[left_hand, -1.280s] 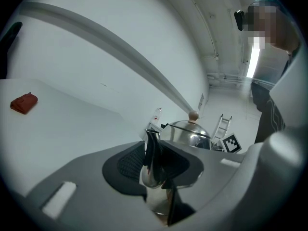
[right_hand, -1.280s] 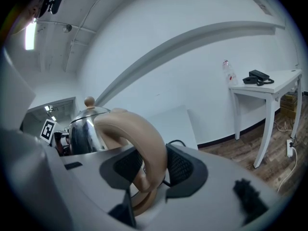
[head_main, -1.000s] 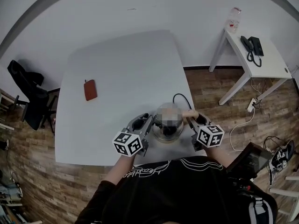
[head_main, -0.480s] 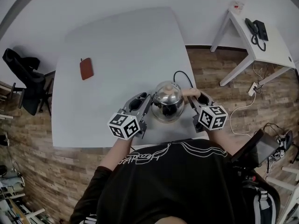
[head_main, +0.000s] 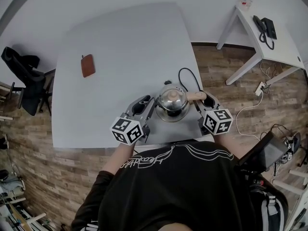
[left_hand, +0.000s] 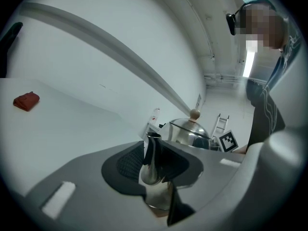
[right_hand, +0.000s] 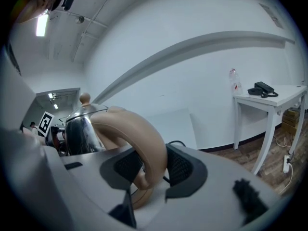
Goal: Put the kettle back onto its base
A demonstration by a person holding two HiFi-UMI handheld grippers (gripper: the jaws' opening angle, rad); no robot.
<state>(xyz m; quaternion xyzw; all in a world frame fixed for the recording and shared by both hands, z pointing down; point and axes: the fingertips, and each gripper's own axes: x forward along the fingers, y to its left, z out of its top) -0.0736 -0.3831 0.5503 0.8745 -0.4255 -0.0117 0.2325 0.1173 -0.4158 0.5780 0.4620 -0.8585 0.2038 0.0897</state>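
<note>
Near table (head_main: 120,47) edge: your right gripper (right_hand: 147,170) clamps kettle (head_main: 172,100) handle (right_hand: 144,138), left gripper (left_hand: 155,166) closing jaws on spout (left_hand: 152,148). Spout slip could tilt kettle off base.

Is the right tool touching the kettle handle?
Touching. The right gripper view shows the right tool with both pads pressed against the beige handle.

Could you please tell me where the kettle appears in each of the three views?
Head view: kettle at lower centre, near the white table's front edge.
Left gripper view: kettle right of centre, spout between the closing jaws.
Right gripper view: kettle at left, handle between the jaws.
Shared landmark: the white table.
</note>
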